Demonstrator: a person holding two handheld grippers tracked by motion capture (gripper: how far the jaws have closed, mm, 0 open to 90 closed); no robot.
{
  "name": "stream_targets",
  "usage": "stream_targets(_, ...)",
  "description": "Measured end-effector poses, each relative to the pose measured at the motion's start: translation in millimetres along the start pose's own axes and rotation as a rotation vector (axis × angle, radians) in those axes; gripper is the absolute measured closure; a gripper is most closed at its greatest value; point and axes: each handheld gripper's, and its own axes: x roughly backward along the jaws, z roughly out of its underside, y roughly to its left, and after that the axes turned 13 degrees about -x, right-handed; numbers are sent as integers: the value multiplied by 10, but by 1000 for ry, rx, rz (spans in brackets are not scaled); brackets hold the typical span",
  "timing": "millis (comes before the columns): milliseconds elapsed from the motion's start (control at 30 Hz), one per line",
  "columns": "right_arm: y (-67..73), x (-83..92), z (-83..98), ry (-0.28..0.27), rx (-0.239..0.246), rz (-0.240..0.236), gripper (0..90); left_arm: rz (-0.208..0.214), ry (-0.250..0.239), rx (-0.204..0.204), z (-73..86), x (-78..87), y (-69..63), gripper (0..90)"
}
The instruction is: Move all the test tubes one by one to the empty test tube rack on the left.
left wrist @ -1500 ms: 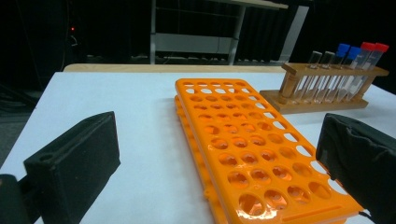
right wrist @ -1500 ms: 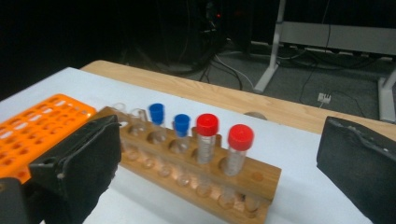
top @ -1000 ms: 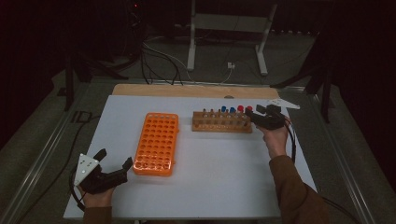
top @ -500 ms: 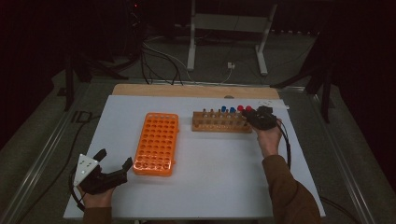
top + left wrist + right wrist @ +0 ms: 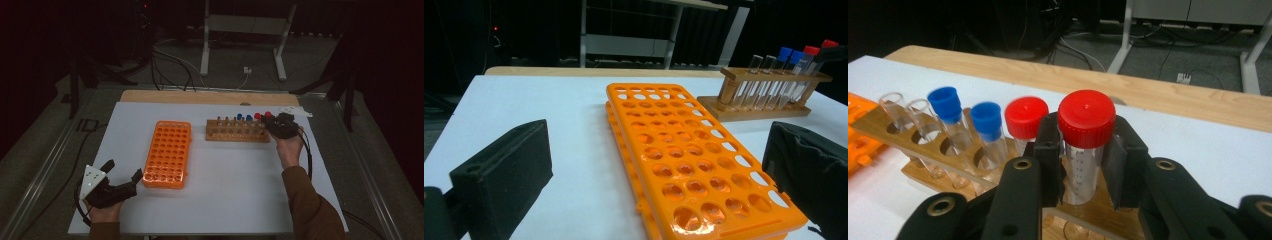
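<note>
A wooden rack (image 5: 235, 131) at the table's back right holds several tubes: uncapped ones, two with blue caps (image 5: 945, 104) and one with a red cap (image 5: 1026, 117). At its right end my right gripper (image 5: 274, 125) has just been closing. Its pads now press on both sides of the end red-capped tube (image 5: 1086, 117), which stands upright in the rack. An empty orange rack (image 5: 167, 153) lies left of centre. My left gripper (image 5: 122, 170) rests at the near left with jaws wide open and nothing held. The orange rack (image 5: 684, 150) lies ahead of it.
The white table top (image 5: 240, 190) has a wooden strip (image 5: 200, 96) along its far edge. A small white object (image 5: 296, 111) lies by the far right corner. Cables and stand legs are on the dark floor beyond.
My right gripper shifted slightly left over the wooden rack's right end and its jaws closed on the end red-capped tube. The left gripper stayed still.
</note>
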Motion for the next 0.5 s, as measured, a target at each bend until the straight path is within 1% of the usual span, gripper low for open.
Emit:
stream_targets(233, 36, 102, -92, -35, 5, -7, 710, 0, 0, 0, -1, -1, -4, 5)
stream_targets(367, 80, 199, -188, -64, 17, -8, 711, 0, 4, -2, 1, -3, -5, 5)
stream_targets(433, 112, 237, -219, -71, 34, -5, 712, 3, 8, -3, 1, -7, -9, 18)
stream_targets(500, 128, 257, -233, -75, 37, -7, 712, 3, 8, -9, 0, -5, -15, 18)
